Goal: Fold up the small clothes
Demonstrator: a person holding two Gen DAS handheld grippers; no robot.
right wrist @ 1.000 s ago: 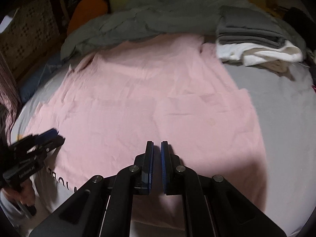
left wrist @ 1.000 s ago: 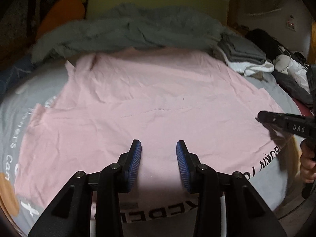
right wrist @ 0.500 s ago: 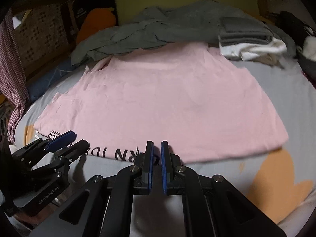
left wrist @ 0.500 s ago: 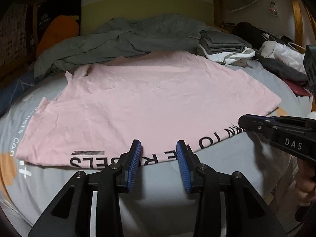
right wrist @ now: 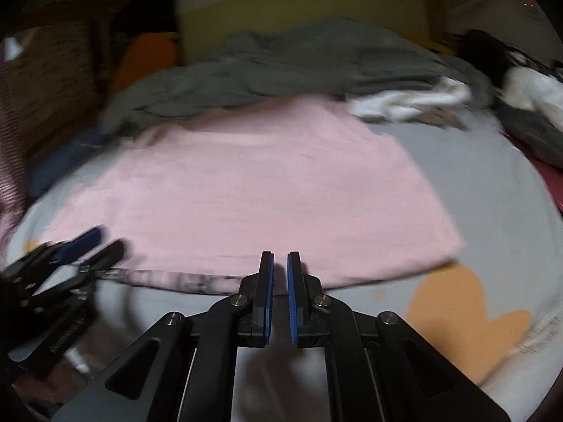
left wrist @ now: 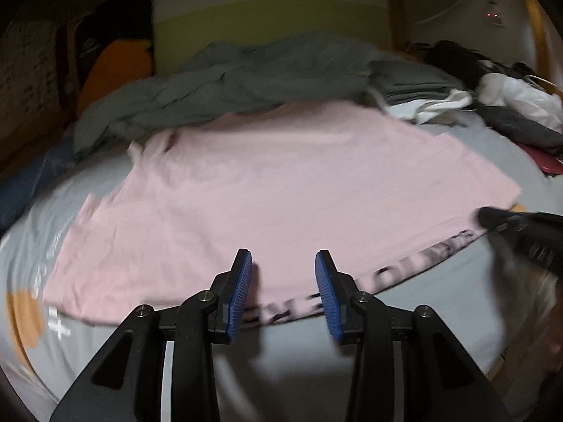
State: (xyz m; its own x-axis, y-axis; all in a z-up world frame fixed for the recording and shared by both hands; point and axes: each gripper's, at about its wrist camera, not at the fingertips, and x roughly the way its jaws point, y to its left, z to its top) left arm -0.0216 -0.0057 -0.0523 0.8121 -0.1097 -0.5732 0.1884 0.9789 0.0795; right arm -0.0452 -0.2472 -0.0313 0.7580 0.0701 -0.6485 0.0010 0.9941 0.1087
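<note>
Blue pads (left wrist: 240, 290) of the left gripper (left wrist: 283, 290) sit nearest the lens at six o'clock in the left wrist view, jaws wide apart with nothing between them, hovering over the near hem of the pink T-shirt (left wrist: 281, 190). That shirt lies spread flat across the grey bed sheet (left wrist: 404, 316), filling the middle of the view, and a strip of black lettering (left wrist: 369, 281) shows along its near edge, turned up from the underside. Over at three o'clock the right gripper (left wrist: 492, 216) pokes in, blurred, its tip right at the shirt's near right corner. From its own camera, the right gripper (right wrist: 280, 293) has its jaws almost together, a narrow slit left between the pads, and nothing visibly pinched; they sit just at the shirt's hem. At eight o'clock in that view the left gripper (right wrist: 102, 242) appears, smeared by motion. An orange patch (right wrist: 461, 306) printed on the sheet shows at four o'clock. Farther back, at twelve o'clock, a rumpled grey blanket (left wrist: 246, 77) runs along the shirt's far edge, touching it. At one o'clock sits a stack of folded grey and white clothes (left wrist: 422, 95), and at eleven o'clock an orange cushion (left wrist: 112, 70) leans in the dark corner
</note>
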